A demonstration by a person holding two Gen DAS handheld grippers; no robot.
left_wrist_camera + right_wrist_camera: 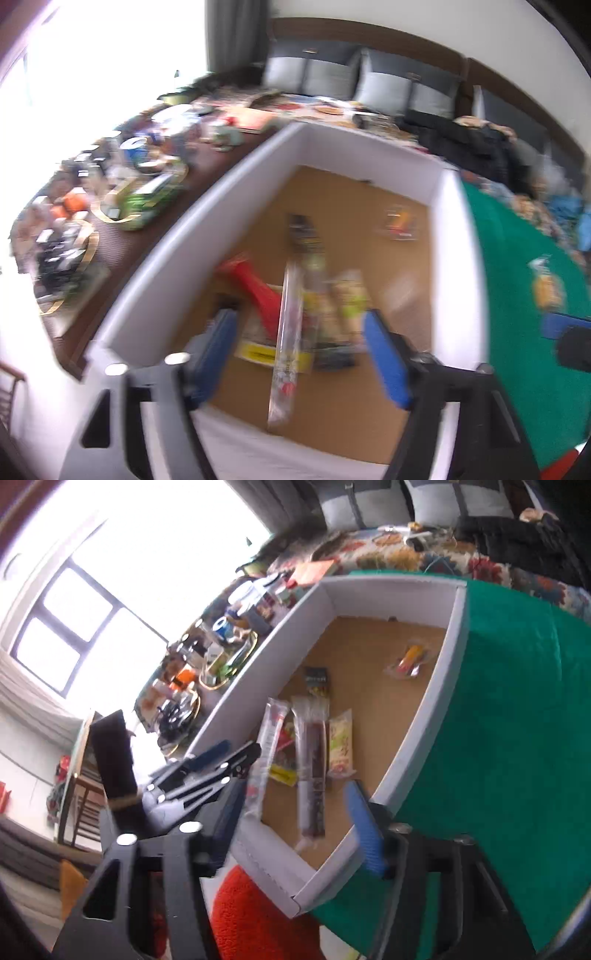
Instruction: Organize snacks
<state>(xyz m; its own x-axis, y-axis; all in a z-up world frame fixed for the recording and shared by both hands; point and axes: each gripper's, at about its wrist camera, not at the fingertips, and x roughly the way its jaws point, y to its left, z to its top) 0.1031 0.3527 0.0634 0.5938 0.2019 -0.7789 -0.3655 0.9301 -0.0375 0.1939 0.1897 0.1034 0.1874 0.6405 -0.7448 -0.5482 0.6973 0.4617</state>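
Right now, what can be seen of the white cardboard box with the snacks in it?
The white box is an open, lidless tray of what looks like cardboard: low white walls around a bare brown floor. It sits on a green cloth, one side running along a cluttered dark table. Inside, several long snack packets lie flat, bunched toward the near end; one small packet lies alone toward the far end. Neither hand-held gripper touches it, as far as the views show.
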